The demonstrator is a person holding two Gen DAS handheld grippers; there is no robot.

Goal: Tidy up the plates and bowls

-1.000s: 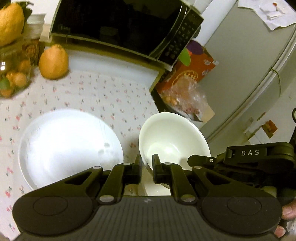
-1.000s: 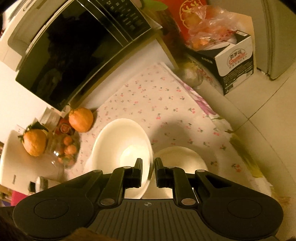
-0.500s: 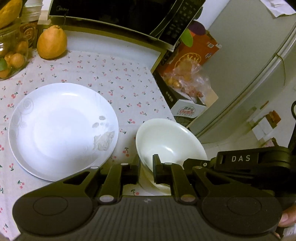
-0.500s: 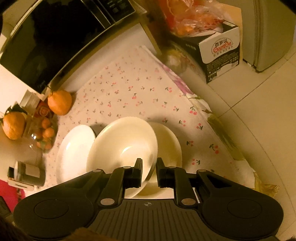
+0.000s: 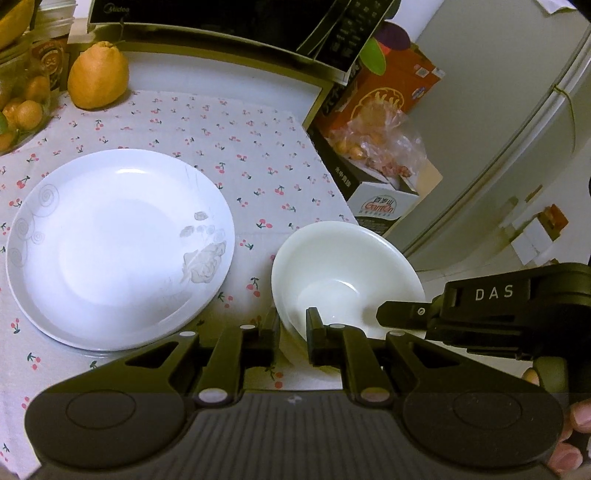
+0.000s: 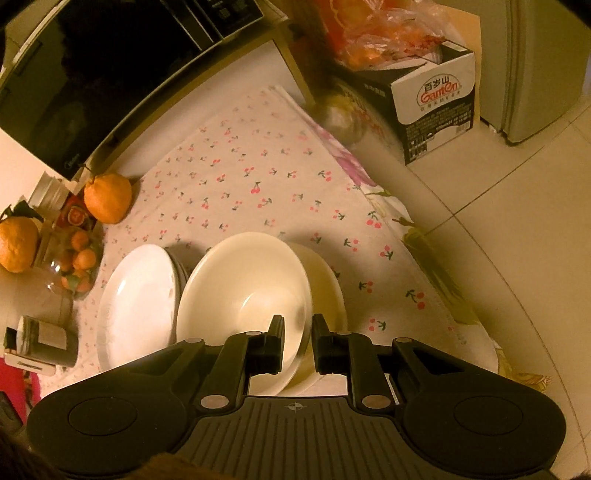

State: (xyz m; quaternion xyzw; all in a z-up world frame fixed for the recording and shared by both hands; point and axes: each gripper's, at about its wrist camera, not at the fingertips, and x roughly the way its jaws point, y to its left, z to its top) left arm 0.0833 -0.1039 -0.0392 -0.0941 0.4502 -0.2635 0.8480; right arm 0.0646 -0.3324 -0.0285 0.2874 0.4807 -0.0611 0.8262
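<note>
A white bowl (image 5: 347, 273) sits near the table's right edge, on top of a second bowl (image 6: 325, 280) whose rim shows beneath it. My left gripper (image 5: 291, 325) is shut on the bowl's near rim. My right gripper (image 6: 298, 334) is shut on the same bowl (image 6: 243, 291), and its black body (image 5: 480, 310) shows at the right of the left wrist view. A white plate with a grey flower pattern (image 5: 118, 247) lies on the cherry-print tablecloth (image 5: 240, 147) to the left, also seen in the right wrist view (image 6: 136, 299).
A black microwave (image 5: 236, 22) stands at the back. An orange fruit (image 5: 98, 75) and a glass bowl of small oranges (image 5: 22, 110) are at the back left. A cardboard box (image 6: 432, 99) stands on the floor beside a refrigerator (image 5: 498, 92). A jar (image 6: 40, 339) stands left.
Both grippers moved down and back with the bowl, lowering it from above the plate onto the second bowl near the table's right edge. The plate is now fully uncovered.
</note>
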